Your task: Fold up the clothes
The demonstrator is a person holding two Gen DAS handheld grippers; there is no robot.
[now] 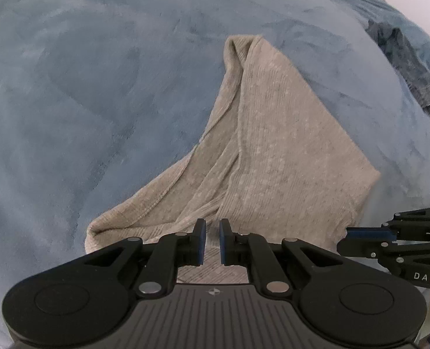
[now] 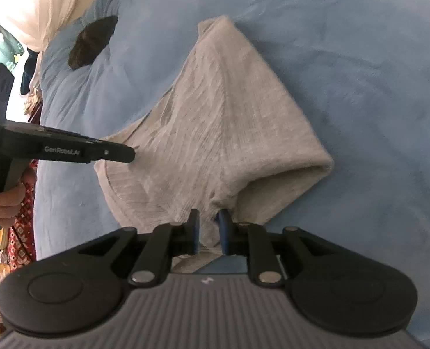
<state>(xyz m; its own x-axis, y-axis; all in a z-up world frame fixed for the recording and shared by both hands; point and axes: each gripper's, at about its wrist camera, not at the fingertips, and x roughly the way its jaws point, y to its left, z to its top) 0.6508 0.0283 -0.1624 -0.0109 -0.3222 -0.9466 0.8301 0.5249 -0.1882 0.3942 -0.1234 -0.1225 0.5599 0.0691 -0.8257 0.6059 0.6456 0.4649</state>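
Ribbed beige knit garment [image 1: 273, 145] on a soft blue blanket [image 1: 84, 101].
Left gripper [image 1: 212, 240] and right gripper [image 2: 207, 229] each pinch its near edge; gripper bodies hide the hem.

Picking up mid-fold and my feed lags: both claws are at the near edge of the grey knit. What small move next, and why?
Probably carry the near edge away over the garment. The grey knit garment lies partly folded on the blue blanket; the left claw has cloth between its pads, and the right claw has a bunched fold between its.
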